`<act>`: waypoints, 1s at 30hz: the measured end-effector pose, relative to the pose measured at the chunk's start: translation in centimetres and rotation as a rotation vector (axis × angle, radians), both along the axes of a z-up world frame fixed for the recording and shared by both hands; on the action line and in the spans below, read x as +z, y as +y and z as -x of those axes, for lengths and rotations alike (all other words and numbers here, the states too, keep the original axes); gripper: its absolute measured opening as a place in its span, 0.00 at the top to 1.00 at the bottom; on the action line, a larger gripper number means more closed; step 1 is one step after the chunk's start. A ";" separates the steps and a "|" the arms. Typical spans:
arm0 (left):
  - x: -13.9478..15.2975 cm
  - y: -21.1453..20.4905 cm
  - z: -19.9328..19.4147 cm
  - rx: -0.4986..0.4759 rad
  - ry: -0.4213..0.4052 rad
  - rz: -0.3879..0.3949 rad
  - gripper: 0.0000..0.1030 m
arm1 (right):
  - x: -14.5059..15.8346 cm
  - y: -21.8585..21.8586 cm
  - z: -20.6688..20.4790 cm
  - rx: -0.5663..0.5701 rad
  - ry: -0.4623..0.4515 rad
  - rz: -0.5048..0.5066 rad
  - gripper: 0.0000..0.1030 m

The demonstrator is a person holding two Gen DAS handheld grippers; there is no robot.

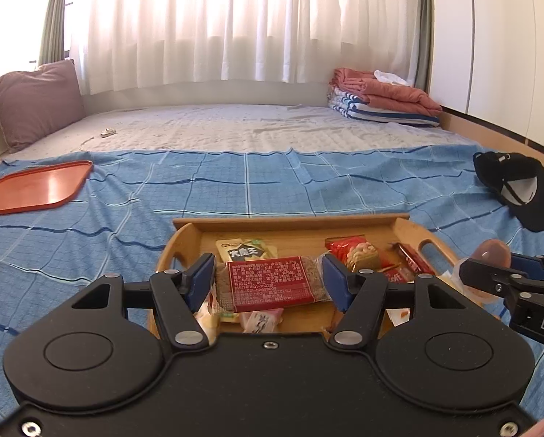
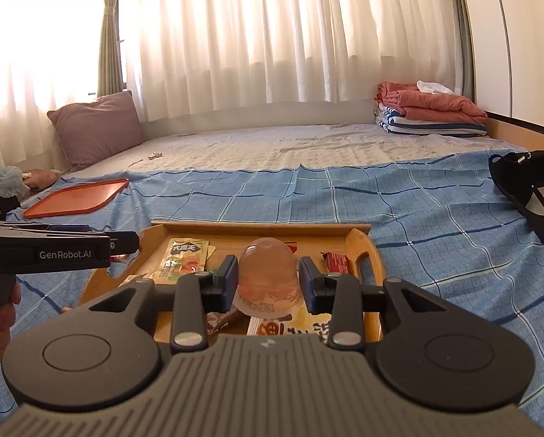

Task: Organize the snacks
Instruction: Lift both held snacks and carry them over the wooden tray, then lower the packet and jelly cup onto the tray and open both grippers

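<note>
My left gripper (image 1: 268,278) is shut on a brown snack bar with a red label (image 1: 270,284), held crosswise between the blue pads above the wooden tray (image 1: 290,220). My right gripper (image 2: 266,280) is shut on a translucent pink jelly cup (image 2: 266,267), dome up, over the same wooden tray (image 2: 257,227). In the left wrist view the jelly cup (image 1: 494,251) and the right gripper show at the right edge. The right wrist view has the left gripper (image 2: 119,245) at the left, with a hand under it. Several snack packets lie in the tray: a yellow packet (image 1: 244,251), a red peanut packet (image 1: 355,253) and a coffee stick (image 1: 414,266).
The tray rests on a blue checked sheet (image 1: 272,182) spread over a bed. An orange tray (image 1: 35,189) lies at the far left and a black cap (image 1: 519,189) at the right. A purple pillow (image 1: 35,105) and folded blankets (image 1: 381,102) sit by the curtained window.
</note>
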State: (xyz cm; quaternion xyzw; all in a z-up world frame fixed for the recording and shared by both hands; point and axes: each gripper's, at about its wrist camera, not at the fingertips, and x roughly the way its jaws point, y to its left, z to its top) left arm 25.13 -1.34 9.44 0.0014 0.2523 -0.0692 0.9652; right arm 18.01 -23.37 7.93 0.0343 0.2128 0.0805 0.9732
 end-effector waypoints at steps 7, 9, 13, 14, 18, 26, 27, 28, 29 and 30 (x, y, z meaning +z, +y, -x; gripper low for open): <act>-0.8 0.2 -3.1 0.003 0.064 0.026 0.40 | 0.0 -0.1 -2.3 0.003 0.029 0.005 0.60; -1.0 0.3 -4.1 0.013 0.081 0.033 0.40 | 0.0 -0.2 -3.0 0.001 0.035 0.010 0.60; -1.1 0.4 -6.2 0.026 0.114 0.059 0.40 | 0.2 -0.6 -4.8 -0.007 0.054 -0.004 0.60; -1.1 0.4 -6.7 0.027 0.117 0.060 0.40 | 0.3 -0.8 -5.3 -0.008 0.059 -0.010 0.60; -1.2 0.2 -9.1 0.035 0.134 0.067 0.40 | 0.8 -1.7 -7.4 -0.023 0.071 -0.041 0.60; -3.2 -1.4 -13.8 0.015 0.197 0.045 0.40 | -0.3 -2.6 -12.0 -0.046 0.151 -0.071 0.60; -3.6 -1.7 -14.3 0.017 0.207 0.038 0.40 | -0.6 -2.7 -12.5 -0.051 0.163 -0.076 0.60; -4.0 -2.0 -14.7 0.017 0.216 0.031 0.40 | -1.0 -2.8 -13.0 -0.056 0.175 -0.081 0.60; -4.4 -2.3 -15.1 0.016 0.223 0.024 0.40 | -1.4 -2.9 -13.4 -0.060 0.186 -0.082 0.60; -4.7 -2.6 -15.4 0.016 0.229 0.020 0.40 | -1.8 -2.9 -13.8 -0.061 0.197 -0.082 0.60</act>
